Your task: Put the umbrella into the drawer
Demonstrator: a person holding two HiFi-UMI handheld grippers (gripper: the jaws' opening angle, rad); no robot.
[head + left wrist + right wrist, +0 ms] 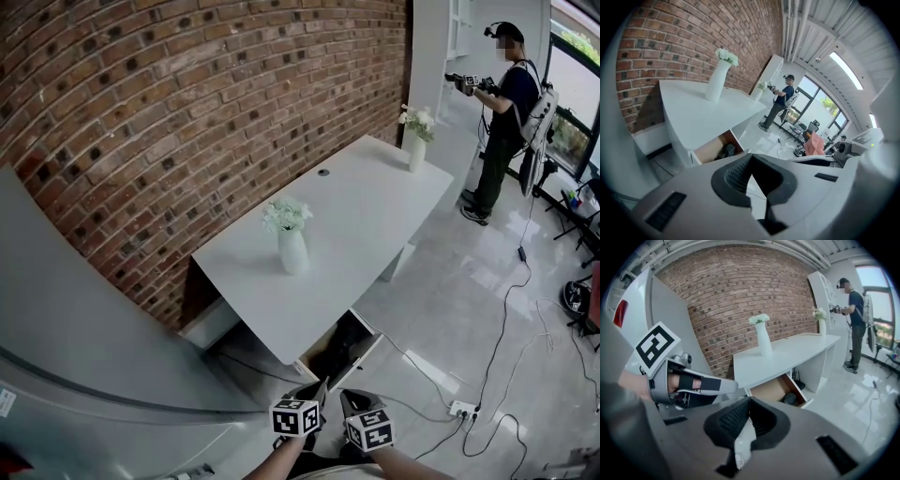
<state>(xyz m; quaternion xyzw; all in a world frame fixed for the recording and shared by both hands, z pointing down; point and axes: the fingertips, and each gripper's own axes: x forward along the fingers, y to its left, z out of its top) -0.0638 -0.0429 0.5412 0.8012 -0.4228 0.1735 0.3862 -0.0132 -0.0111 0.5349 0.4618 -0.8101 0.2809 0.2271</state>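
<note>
A white table (375, 202) stands against the red brick wall (187, 112); beyond its far end, tall bright windows (574, 89); in front of it, glossy grey floor tiles (469, 305)

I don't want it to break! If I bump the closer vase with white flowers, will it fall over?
Probably. The vase is tall and narrow with flowers on top, so a bump could tip it. It looks like smooth white ceramic, so likely slippery and breakable. The table looks hard and wouldn't soften a fall.
</note>
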